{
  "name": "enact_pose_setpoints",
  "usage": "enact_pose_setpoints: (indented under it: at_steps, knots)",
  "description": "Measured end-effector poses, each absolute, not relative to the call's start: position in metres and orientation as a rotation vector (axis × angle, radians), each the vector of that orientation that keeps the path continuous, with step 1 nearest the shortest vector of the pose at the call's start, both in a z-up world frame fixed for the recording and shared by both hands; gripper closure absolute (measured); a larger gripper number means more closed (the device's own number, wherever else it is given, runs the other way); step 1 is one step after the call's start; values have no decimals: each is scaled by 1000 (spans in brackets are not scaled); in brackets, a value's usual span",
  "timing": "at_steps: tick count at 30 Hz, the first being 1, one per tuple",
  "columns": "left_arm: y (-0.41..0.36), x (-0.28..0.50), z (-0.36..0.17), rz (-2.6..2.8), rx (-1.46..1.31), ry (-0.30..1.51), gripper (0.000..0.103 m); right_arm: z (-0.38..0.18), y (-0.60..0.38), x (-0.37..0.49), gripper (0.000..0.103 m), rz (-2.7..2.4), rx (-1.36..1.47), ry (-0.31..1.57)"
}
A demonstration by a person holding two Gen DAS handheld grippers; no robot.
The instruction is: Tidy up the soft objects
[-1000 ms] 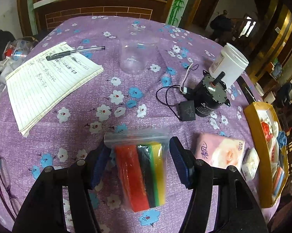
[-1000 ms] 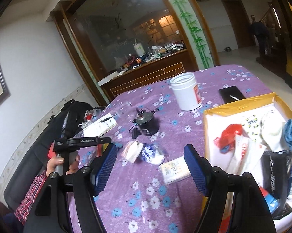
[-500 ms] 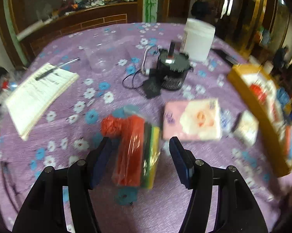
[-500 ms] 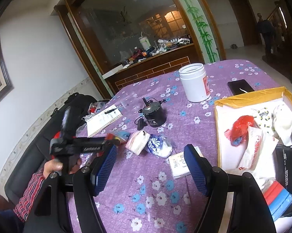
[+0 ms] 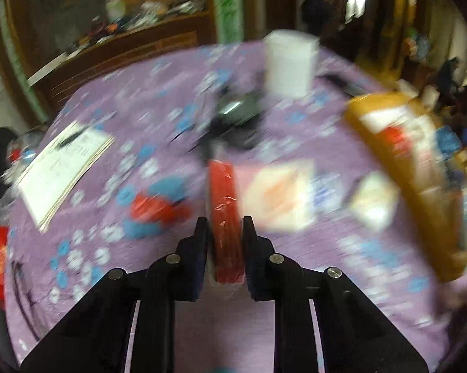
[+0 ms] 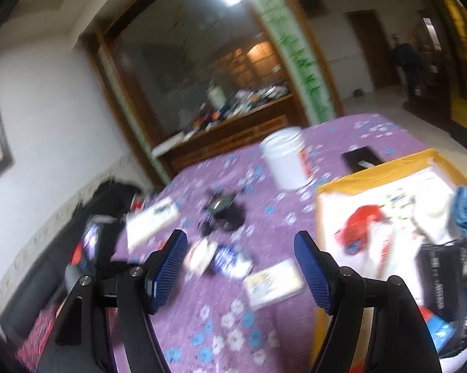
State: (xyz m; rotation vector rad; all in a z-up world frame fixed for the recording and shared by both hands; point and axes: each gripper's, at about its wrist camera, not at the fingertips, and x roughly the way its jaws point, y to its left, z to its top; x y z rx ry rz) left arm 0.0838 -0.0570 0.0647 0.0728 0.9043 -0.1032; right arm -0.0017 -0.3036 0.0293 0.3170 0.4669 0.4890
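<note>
In your left wrist view, your left hand-held gripper (image 5: 224, 233) has just been closing and now pinches the bagged sponge pack (image 5: 223, 214), red side up, at the lower centre of the frame. The pack looks lifted clear of the purple surface (image 5: 159, 115), though blur makes that uncertain. Loose packets remain: a pink tissue pack (image 5: 280, 195) just right of the sponges and a small white packet (image 5: 373, 200) further right, near the yellow box (image 5: 385, 152) at the right edge.

In your right wrist view, your right hand-held gripper (image 6: 239, 267) stands spread and empty above the surface. The yellow box (image 6: 373, 172) at right already holds several soft things; a few packets (image 6: 218, 258) between the fingers await. So the job looks partly done.
</note>
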Motion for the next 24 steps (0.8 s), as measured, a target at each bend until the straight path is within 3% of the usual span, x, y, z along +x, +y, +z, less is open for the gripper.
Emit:
enact_pose_setpoints:
  at_steps: [5, 11, 13, 17, 24]
  knots:
    - [-144, 84, 106, -362, 41, 843, 85, 41, -364, -19, 29, 216, 487, 290]
    - [-234, 78, 107, -527, 95, 837, 85, 42, -415, -35, 28, -31, 612, 173]
    - [-239, 75, 103, -555, 85, 865, 84, 42, -420, -36, 26, -52, 617, 163]
    - [-232, 77, 100, -572, 56, 910, 70, 44, -424, -34, 24, -39, 610, 163]
    - [-156, 62, 114, -459, -2, 830, 68, 44, -409, -27, 20, 47, 552, 194]
